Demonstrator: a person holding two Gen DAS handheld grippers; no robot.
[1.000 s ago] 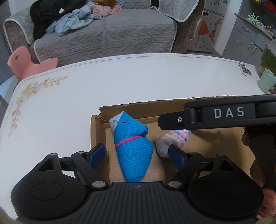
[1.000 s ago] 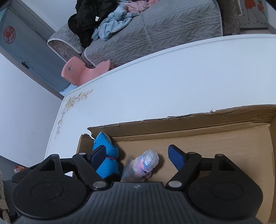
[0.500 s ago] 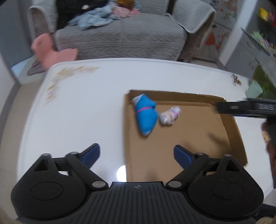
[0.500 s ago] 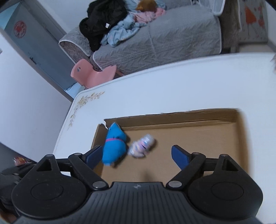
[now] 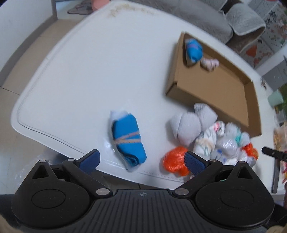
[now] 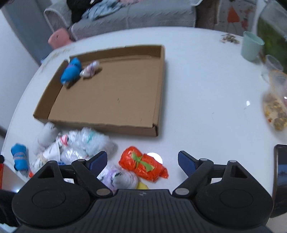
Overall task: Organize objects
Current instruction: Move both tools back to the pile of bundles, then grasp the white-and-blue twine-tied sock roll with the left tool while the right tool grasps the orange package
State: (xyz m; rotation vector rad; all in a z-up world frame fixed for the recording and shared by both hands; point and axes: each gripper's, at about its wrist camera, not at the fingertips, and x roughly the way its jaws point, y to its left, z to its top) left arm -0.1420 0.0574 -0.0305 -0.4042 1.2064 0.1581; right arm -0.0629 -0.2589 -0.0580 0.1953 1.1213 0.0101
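Observation:
A shallow cardboard box [image 6: 157, 86] [image 5: 173, 75] lies on the white table and holds a blue sock bundle [image 6: 70, 72] [image 5: 193, 49] and a small pastel bundle [image 6: 89, 69] [image 5: 209, 63] in its far left corner. My left gripper [image 5: 141, 160] is open and empty above a wrapped blue sock bundle [image 5: 128, 139] near the table's front edge. My right gripper [image 6: 142, 161] is open and empty above an orange wrapped bundle [image 6: 143, 165]. A pile of wrapped sock bundles [image 6: 77, 145] [image 5: 211, 138] lies in front of the box.
A mint cup [image 6: 251, 45], a clear glass [image 6: 273, 65] and a snack container [image 6: 275, 111] stand at the right. A dark phone [image 6: 280, 179] lies at the right edge. A grey sofa [image 6: 136, 14] with clothes is behind the table.
Both grippers have pulled back and up from the box toward the table's front edge. The pile of loose bundles has come into view. The two bundles stay in the box.

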